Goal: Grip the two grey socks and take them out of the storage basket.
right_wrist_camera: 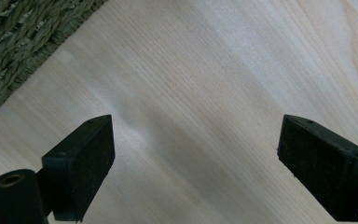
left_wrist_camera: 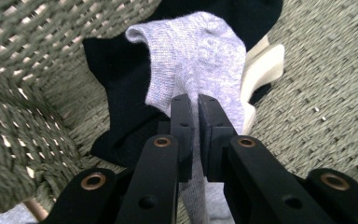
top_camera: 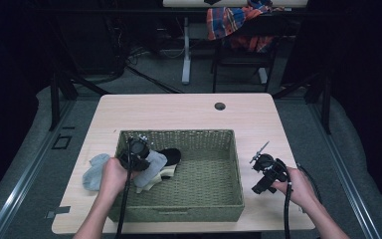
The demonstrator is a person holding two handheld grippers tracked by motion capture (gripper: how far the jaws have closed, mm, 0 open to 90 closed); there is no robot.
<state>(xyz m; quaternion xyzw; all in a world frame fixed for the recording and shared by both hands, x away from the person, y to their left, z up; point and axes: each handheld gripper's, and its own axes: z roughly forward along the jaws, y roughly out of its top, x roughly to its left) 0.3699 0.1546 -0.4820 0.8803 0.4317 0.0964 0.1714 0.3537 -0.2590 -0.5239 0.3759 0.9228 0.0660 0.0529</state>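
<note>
A green woven basket stands on the wooden table. Inside its left end lie a black sock and a cream sock. My left gripper is over that end, shut on a light grey sock that drapes over the black sock and the cream sock. The grey sock hangs from the jaws into the basket. My right gripper hovers over bare table to the right of the basket, open, nothing between its fingers.
A light blue-grey sock lies on the table just outside the basket's left wall. The basket wall is close to my left gripper. A cable hole sits near the table's far edge. A chair with a plaid cloth stands beyond.
</note>
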